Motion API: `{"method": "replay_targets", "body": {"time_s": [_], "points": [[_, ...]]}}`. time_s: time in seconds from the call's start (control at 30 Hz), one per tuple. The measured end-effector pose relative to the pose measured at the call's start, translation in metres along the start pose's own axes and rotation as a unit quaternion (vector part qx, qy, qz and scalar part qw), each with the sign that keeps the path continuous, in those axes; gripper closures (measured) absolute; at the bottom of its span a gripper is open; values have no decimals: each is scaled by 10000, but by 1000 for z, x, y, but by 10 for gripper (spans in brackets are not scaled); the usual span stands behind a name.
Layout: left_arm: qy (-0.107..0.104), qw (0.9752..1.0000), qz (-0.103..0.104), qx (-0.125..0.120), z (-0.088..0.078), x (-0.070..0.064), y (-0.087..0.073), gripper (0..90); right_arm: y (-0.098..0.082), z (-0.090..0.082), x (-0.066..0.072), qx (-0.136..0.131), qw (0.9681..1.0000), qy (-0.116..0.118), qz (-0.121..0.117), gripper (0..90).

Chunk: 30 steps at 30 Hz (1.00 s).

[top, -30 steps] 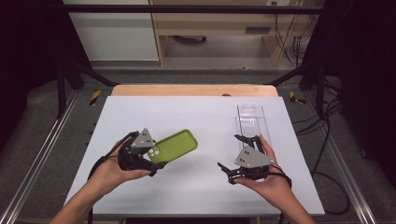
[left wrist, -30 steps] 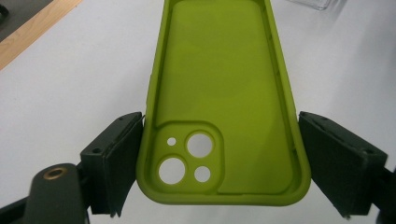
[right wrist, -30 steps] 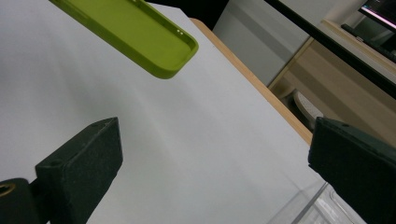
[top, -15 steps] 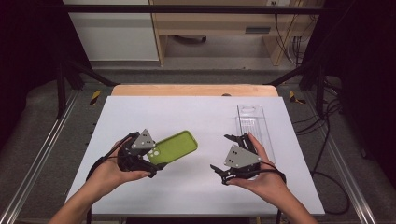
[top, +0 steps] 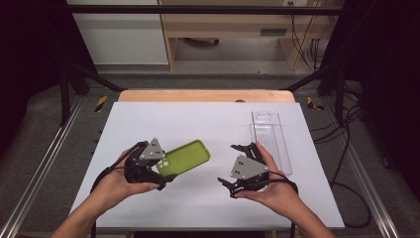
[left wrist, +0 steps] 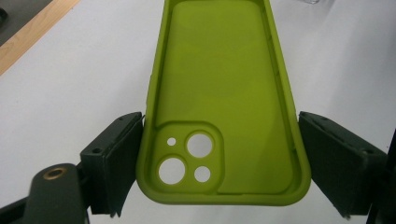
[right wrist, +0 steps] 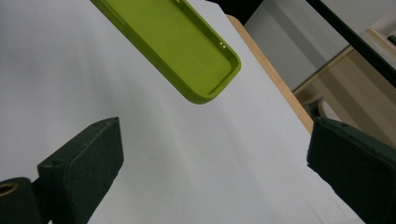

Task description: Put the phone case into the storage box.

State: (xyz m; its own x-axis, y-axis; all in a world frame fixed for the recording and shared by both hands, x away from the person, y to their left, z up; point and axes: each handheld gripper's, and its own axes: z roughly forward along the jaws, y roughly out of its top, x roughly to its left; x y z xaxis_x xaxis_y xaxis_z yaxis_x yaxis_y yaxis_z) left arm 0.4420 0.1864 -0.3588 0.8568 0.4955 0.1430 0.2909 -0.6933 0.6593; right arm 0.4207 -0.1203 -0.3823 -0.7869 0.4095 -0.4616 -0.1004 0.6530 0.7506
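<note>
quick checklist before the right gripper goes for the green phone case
1. Left gripper clamps the green phone case across its camera end: ok.
2. Case lifted off the white table: ok, going by the right gripper view.
3. Right gripper open, nothing between its jaws: ok.
4. Case's free end unobstructed ahead of the right gripper: ok.
5. Clear plastic case lies apart from both hands: ok.
6. Grip firmness of the left pads: cannot tell.

A green phone case (left wrist: 224,93), its open inside facing up and camera holes nearest, is clamped by its two long edges in the left gripper (left wrist: 219,163) above a white bench (left wrist: 84,70).
</note>
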Motion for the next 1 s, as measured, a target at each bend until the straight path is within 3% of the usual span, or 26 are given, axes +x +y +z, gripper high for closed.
{"method": "replay_targets", "body": {"time_s": [1.0], "points": [[-48,9998,109,126,4,-5,5,163,19,29,20,14,9988,333,-360,70]]}}
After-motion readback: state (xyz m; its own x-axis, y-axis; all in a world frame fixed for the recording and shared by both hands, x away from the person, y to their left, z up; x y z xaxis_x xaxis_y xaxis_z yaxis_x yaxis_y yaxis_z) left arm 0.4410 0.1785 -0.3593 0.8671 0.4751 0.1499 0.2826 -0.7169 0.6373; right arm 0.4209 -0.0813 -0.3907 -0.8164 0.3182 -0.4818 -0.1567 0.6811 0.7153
